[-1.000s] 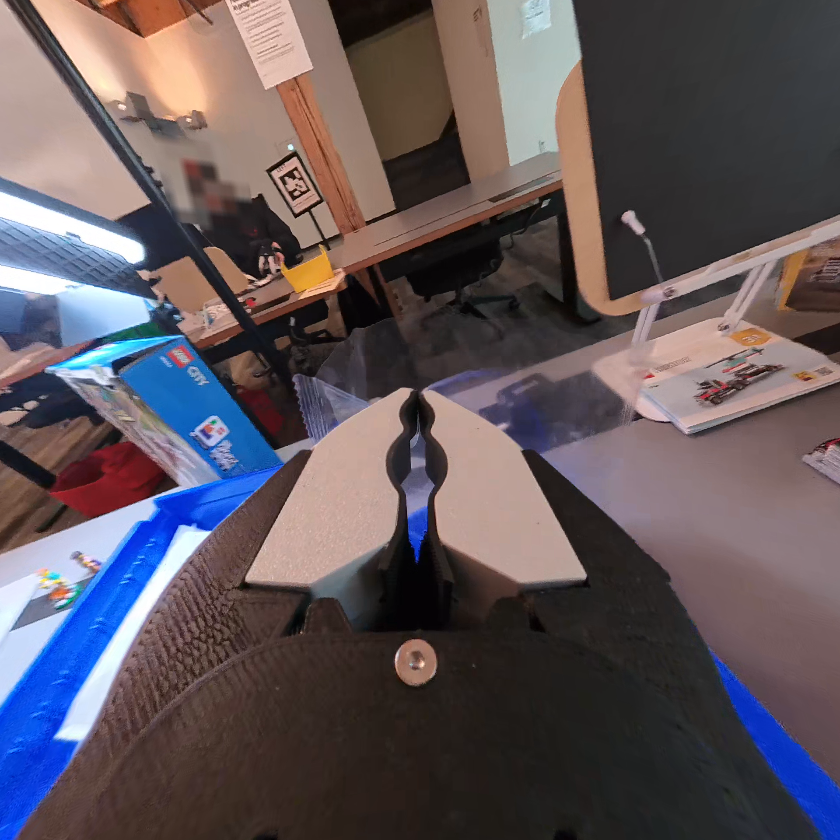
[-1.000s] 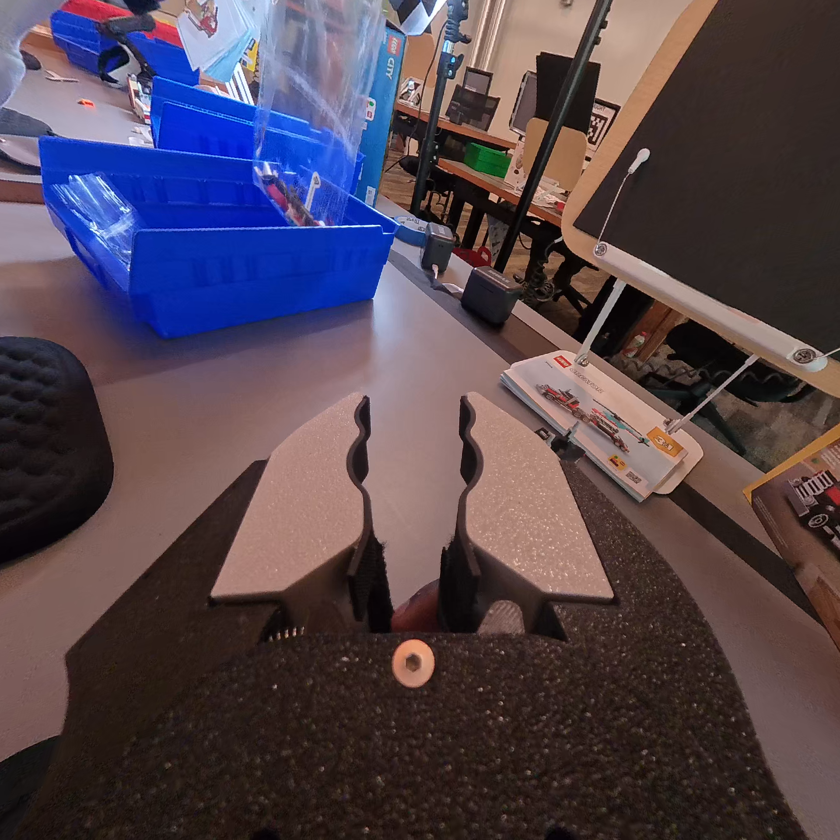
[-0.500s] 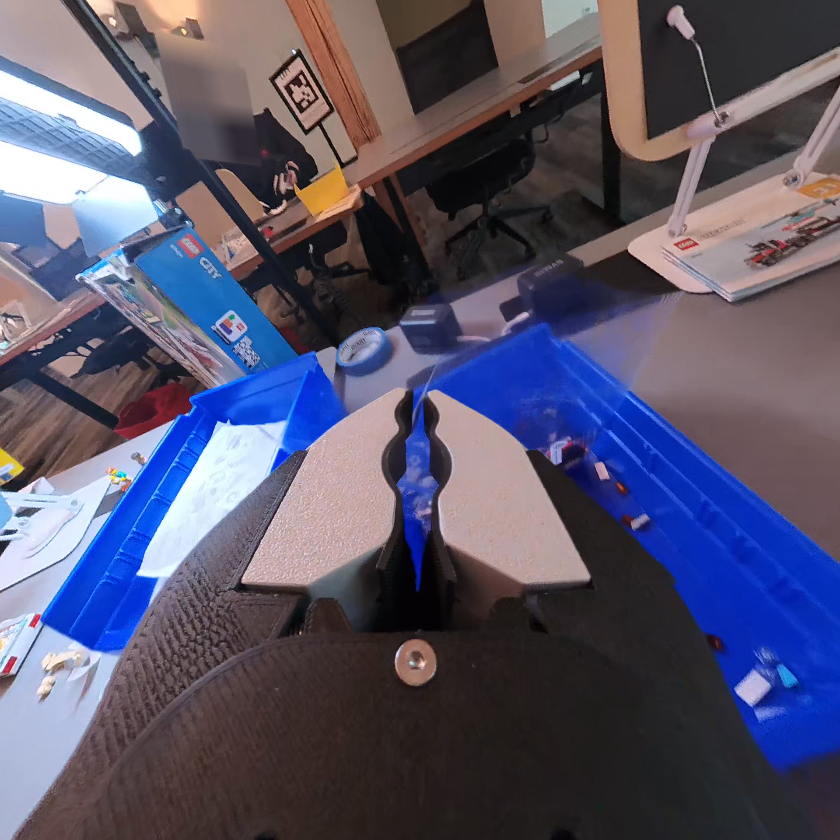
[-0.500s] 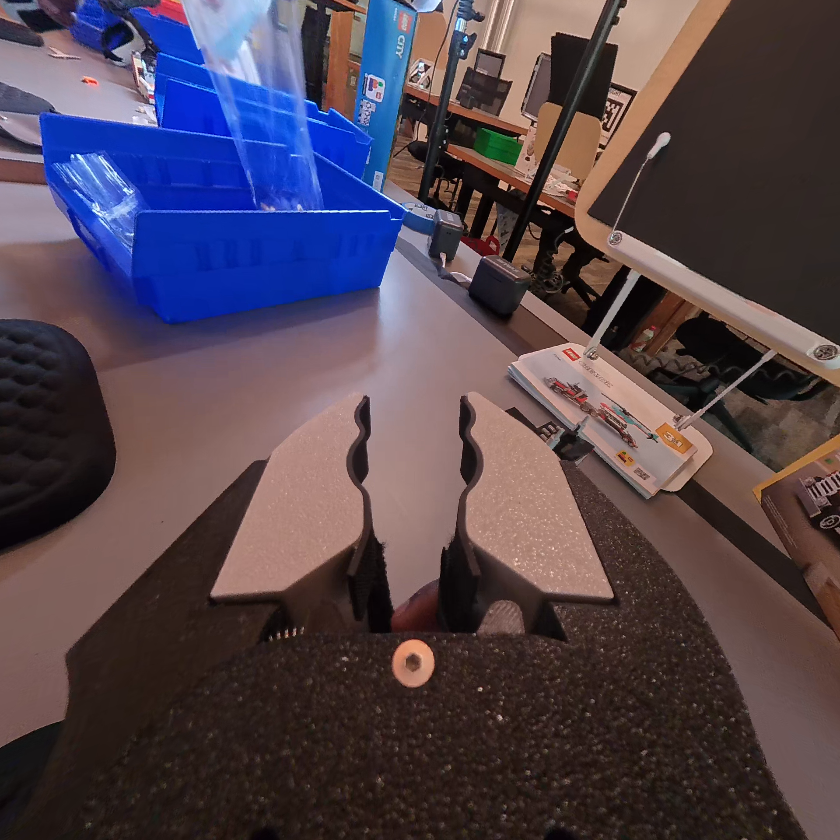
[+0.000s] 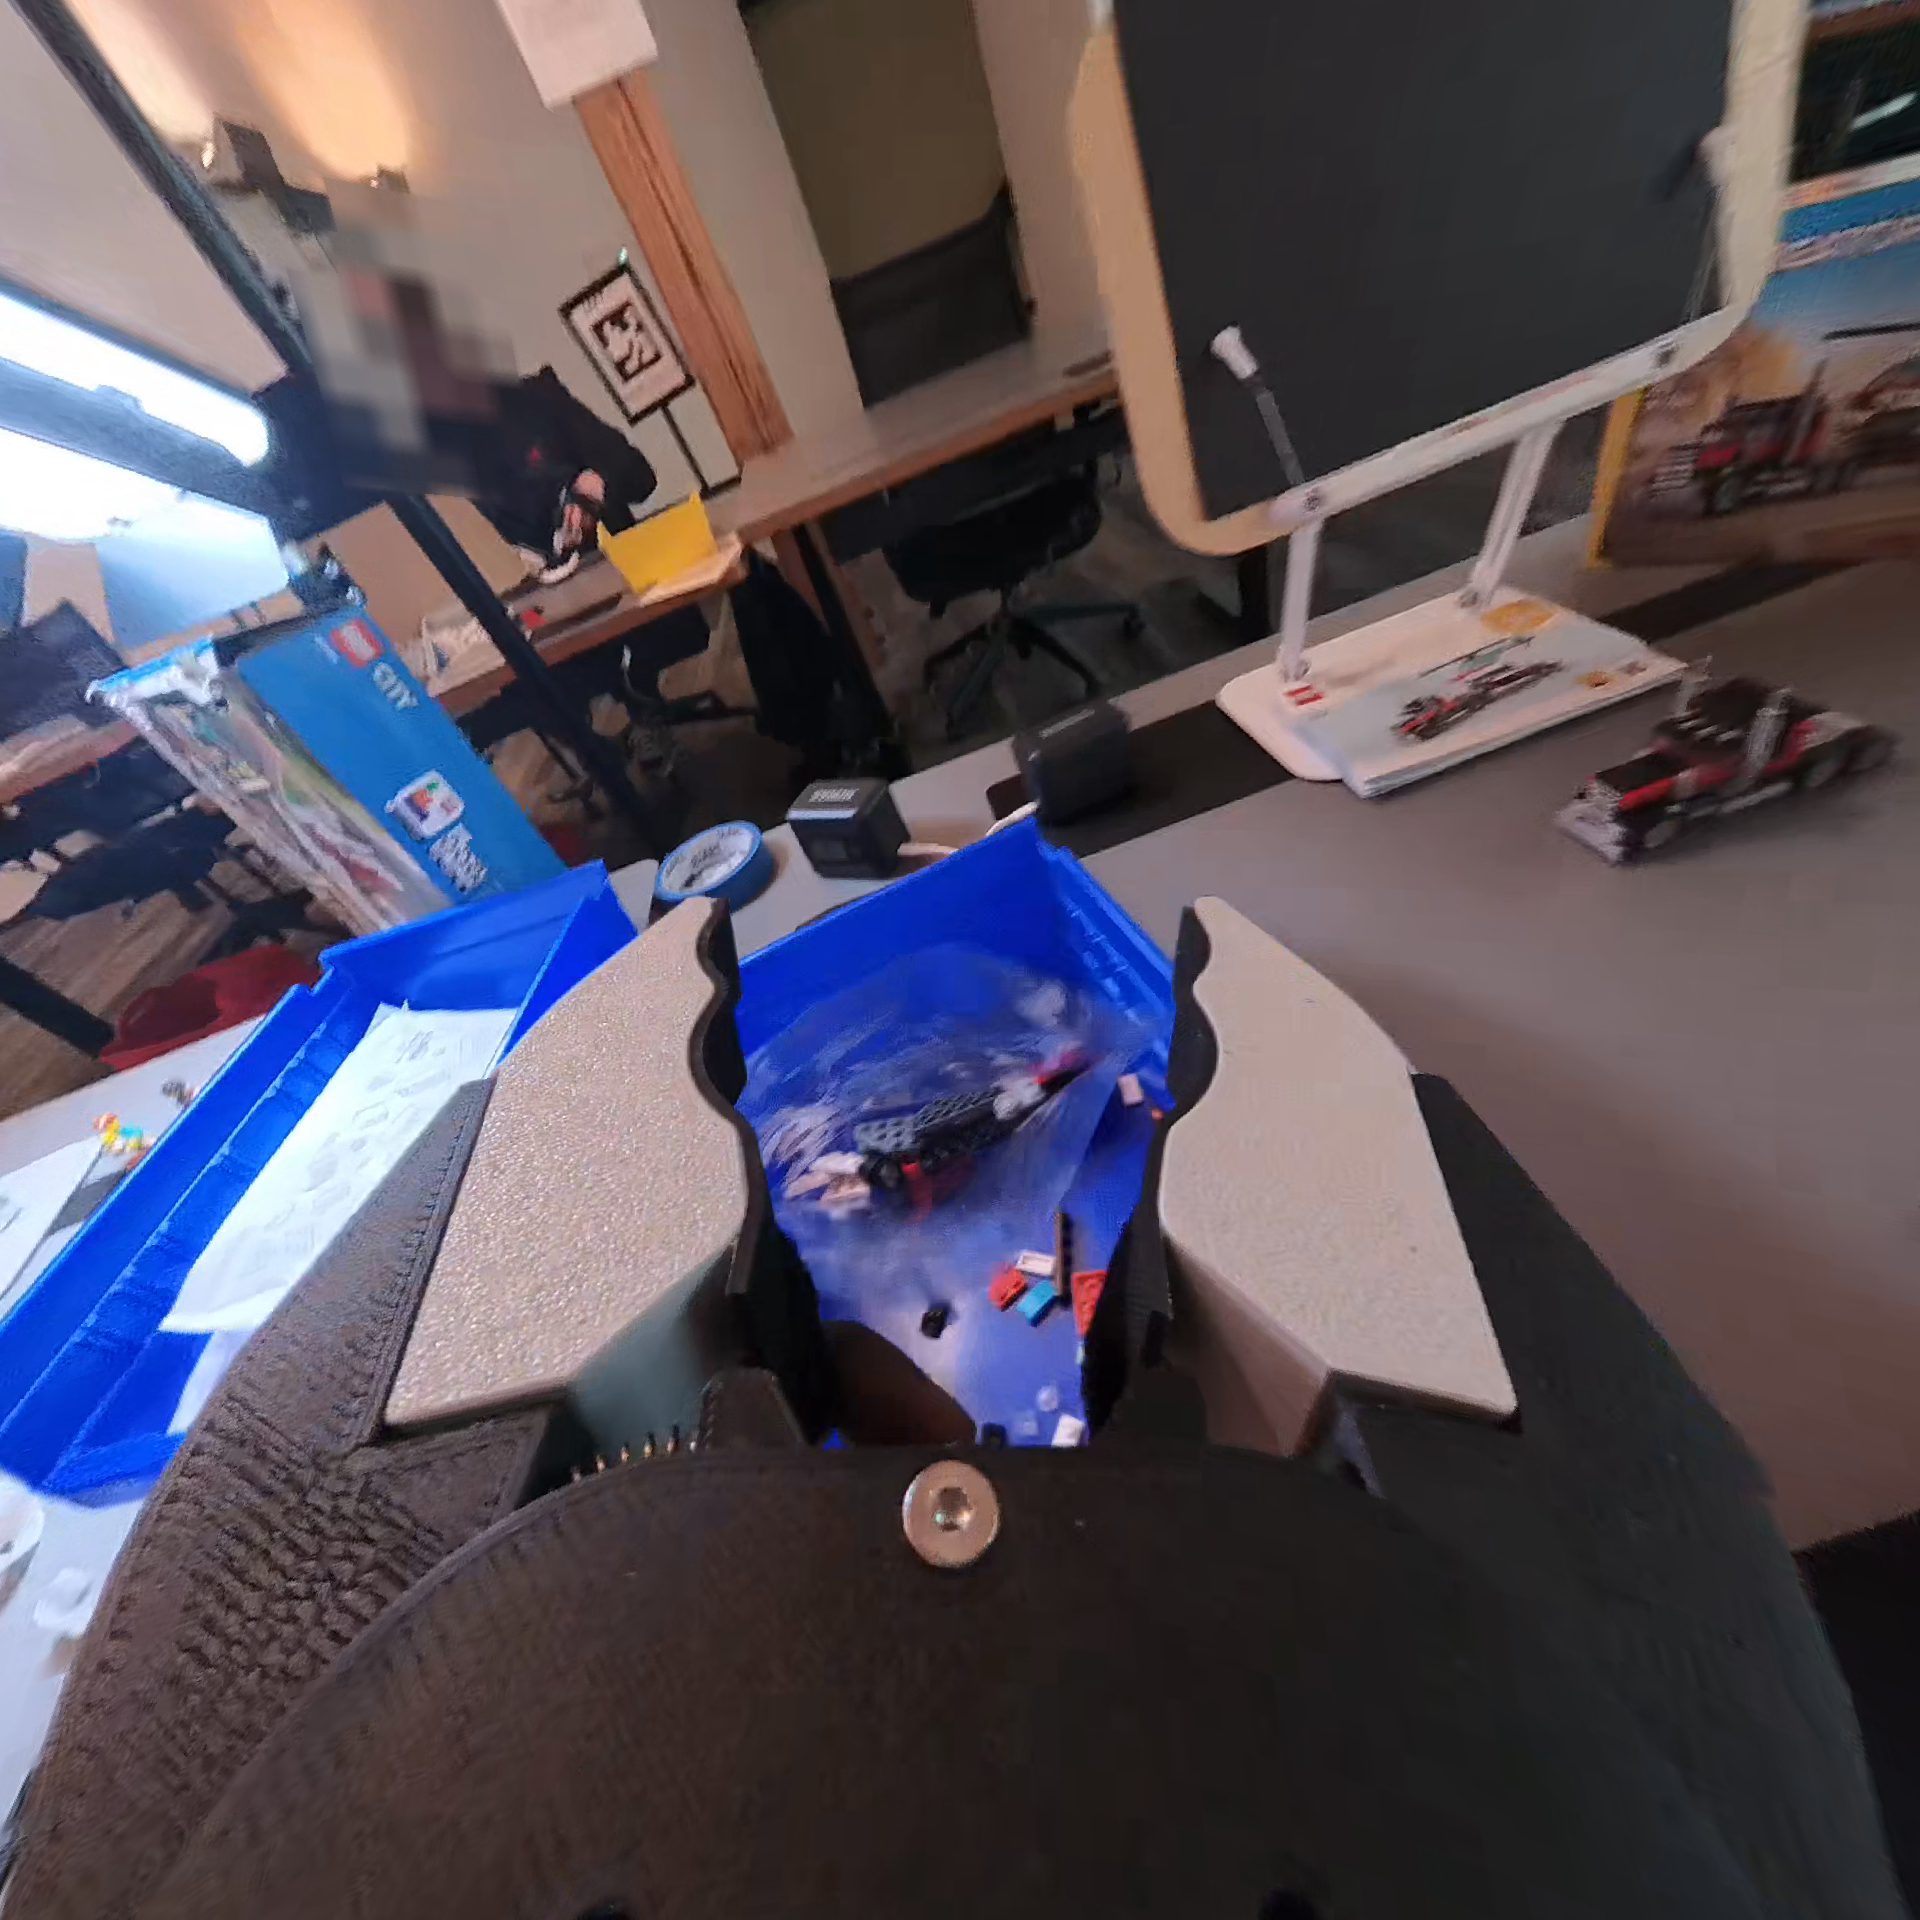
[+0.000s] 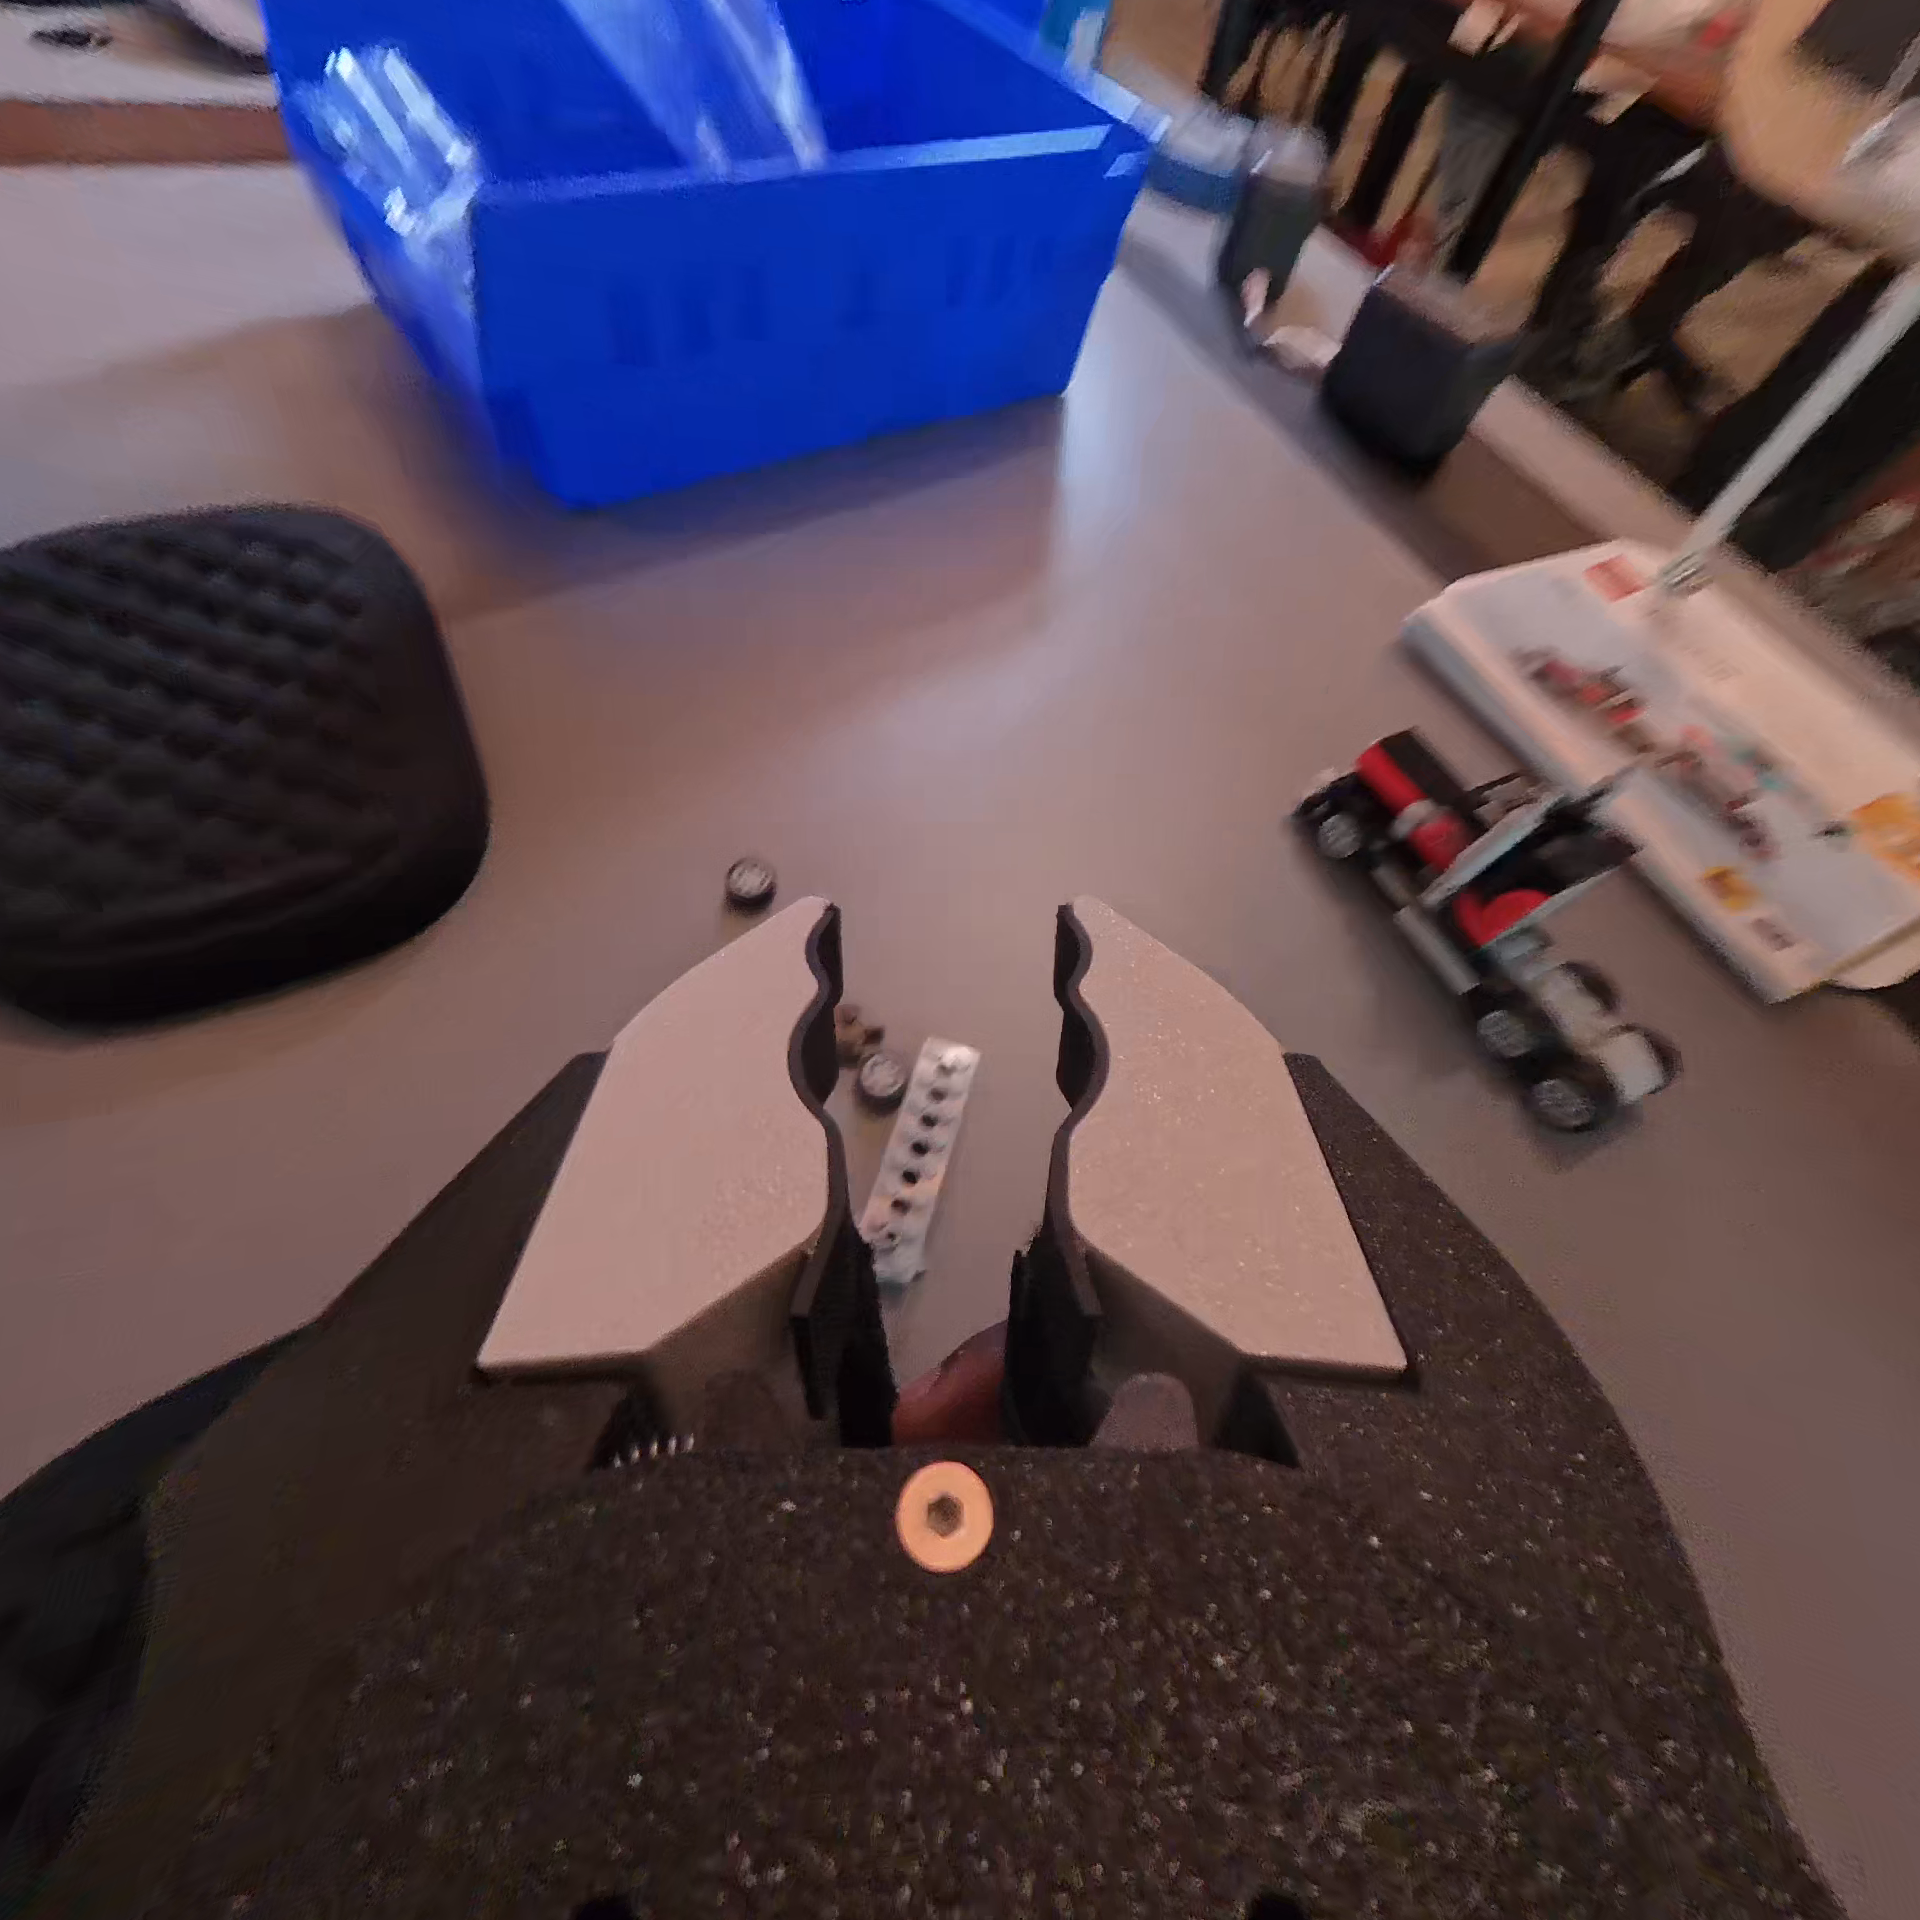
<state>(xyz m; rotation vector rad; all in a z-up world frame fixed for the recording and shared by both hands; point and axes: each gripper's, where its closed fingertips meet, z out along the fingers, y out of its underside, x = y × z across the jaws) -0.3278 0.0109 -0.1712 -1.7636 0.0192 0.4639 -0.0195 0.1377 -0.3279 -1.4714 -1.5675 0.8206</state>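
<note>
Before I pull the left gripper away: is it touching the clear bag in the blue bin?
Apart. Left wrist view: left gripper wide open above the bag, which lies in the bin.

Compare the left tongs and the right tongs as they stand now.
The left tongs are spread wide; the right tongs stand narrower, though also open. The left tongs hang over a blue bin holding a clear bag of bricks; the right tongs hang over the grey table, above a pale holed beam and small wheels. Both grip nothing.
</note>
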